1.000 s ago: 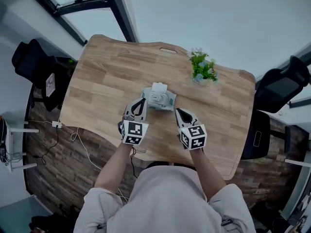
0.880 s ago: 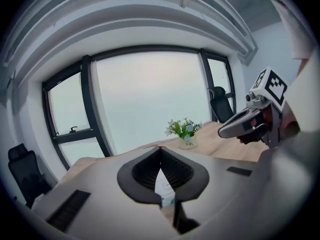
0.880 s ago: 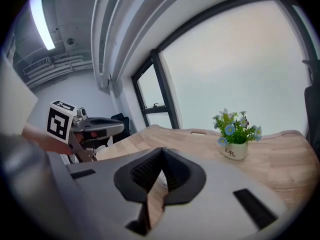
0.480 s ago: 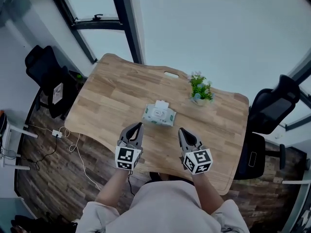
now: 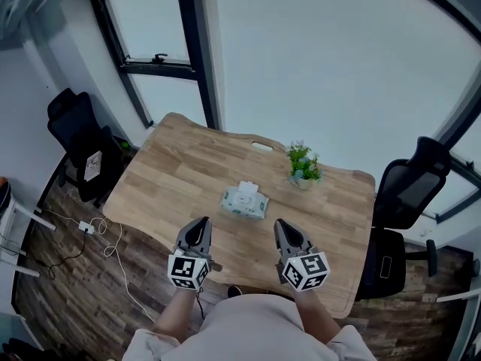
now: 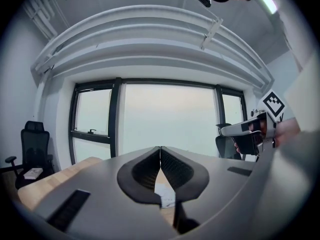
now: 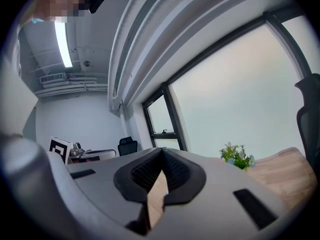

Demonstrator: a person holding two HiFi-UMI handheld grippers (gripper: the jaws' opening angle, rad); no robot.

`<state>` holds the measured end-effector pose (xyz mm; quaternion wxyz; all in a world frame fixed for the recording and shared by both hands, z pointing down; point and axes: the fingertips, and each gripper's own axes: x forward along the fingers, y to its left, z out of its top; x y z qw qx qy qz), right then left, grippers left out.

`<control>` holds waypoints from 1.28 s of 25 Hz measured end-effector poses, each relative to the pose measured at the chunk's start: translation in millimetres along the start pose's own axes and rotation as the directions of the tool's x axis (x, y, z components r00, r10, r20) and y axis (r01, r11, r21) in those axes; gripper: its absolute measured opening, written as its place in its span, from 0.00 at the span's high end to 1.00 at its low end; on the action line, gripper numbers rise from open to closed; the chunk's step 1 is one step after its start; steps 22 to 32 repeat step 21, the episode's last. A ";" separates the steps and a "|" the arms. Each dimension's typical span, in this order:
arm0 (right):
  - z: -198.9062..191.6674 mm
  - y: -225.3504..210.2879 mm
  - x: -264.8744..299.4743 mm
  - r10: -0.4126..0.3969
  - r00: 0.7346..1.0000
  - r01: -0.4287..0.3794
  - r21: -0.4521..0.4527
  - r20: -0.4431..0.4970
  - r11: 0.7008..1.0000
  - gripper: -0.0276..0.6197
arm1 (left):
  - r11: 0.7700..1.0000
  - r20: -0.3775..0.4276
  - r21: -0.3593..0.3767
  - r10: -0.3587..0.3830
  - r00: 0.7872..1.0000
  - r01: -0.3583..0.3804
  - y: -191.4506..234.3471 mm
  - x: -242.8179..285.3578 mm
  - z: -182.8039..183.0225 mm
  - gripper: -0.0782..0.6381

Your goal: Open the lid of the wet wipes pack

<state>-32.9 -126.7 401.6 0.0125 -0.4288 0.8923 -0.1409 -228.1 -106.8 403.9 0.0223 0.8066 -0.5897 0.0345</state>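
Observation:
The wet wipes pack (image 5: 244, 201), white and pale green, lies flat in the middle of the wooden table (image 5: 180, 171). A white flap stands up at its far edge. Both grippers hover near the table's front edge, well short of the pack and apart from it. My left gripper (image 5: 200, 226) is shut and empty, its pads meeting (image 6: 160, 150); a sliver of the pack (image 6: 165, 195) shows below them. My right gripper (image 5: 282, 227) is also shut with nothing in it (image 7: 162, 153). Each gripper sees the other: the right gripper (image 6: 249, 134) and the left gripper (image 7: 75, 153).
A small potted plant (image 5: 302, 164) stands on the table at the back right, also in the right gripper view (image 7: 237, 156). Black office chairs stand to the left (image 5: 75, 138) and right (image 5: 402, 194). A power strip with cables (image 5: 89, 228) lies on the floor.
Both grippers have drawn back from the pack toward the person and risen. The head camera has lifted too, so the table looks smaller and farther. The pack has not moved.

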 end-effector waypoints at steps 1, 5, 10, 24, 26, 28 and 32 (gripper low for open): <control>1.4 2.2 -2.2 -0.001 1.000 0.001 -0.004 0.005 1.000 0.95 | 1.000 0.006 -0.018 -0.004 1.000 0.004 -1.7 -4.0 -1.1 0.86; 4.9 12.5 -10.5 -0.015 1.000 0.016 -0.068 0.019 0.998 0.95 | 0.999 0.030 -0.047 -0.004 1.000 0.005 -8.5 -19.9 2.7 0.86; 10.2 22.0 -16.3 -0.027 0.999 0.032 -0.121 0.039 0.992 0.95 | 0.996 0.067 -0.089 0.004 0.998 0.001 -9.3 -35.1 13.1 0.86; -2.1 29.5 -32.6 -0.063 0.997 0.067 -0.116 0.037 0.991 0.95 | 0.999 0.064 -0.053 0.005 0.998 -0.002 -4.4 -63.0 9.4 0.86; -2.1 29.5 -32.6 -0.063 0.997 0.067 -0.116 0.037 0.991 0.95 | 0.999 0.064 -0.053 0.005 0.998 -0.002 -4.4 -63.0 9.4 0.86; -2.1 29.5 -32.6 -0.063 0.997 0.067 -0.116 0.037 0.991 0.95 | 0.999 0.064 -0.053 0.005 0.998 -0.002 -4.4 -63.0 9.4 0.86; -2.1 29.5 -32.6 -0.063 0.997 0.067 -0.116 0.037 0.991 0.95 | 0.999 0.064 -0.053 0.005 0.998 -0.002 -4.4 -63.0 9.4 0.86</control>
